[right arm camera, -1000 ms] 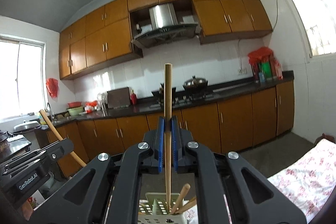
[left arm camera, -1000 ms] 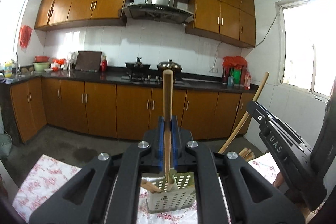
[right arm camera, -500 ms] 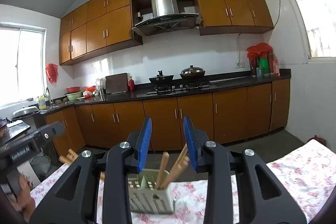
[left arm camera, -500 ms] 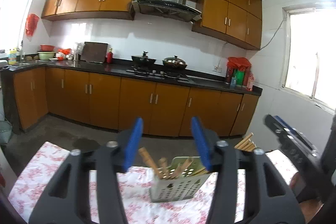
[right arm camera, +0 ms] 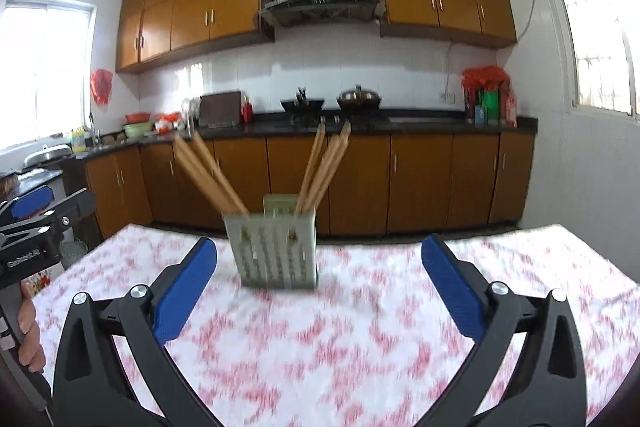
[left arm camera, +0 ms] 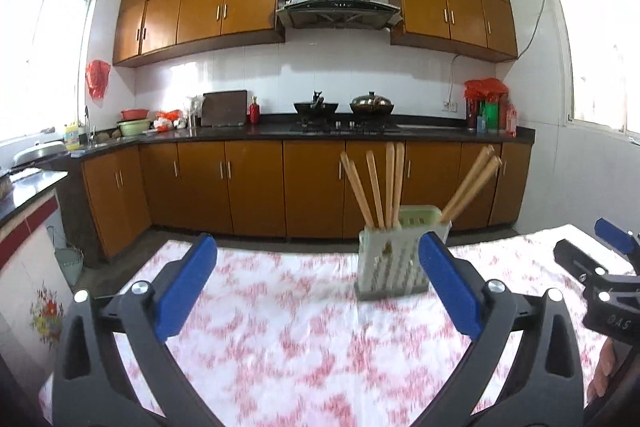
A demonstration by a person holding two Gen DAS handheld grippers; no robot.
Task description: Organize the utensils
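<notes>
The left gripper is hovering over the table with its jaws spread wide and nothing between them; the right gripper is doing the same, spread and empty. Beyond both, a perforated holder is standing upright on the floral cloth, toward the table's far edge. Six wooden utensils are showing in the left view: four are standing together and two are leaning right. The cloth is lying bare between the grippers and the holder. Past the table edge, open floor is running to the cabinets.
</notes>
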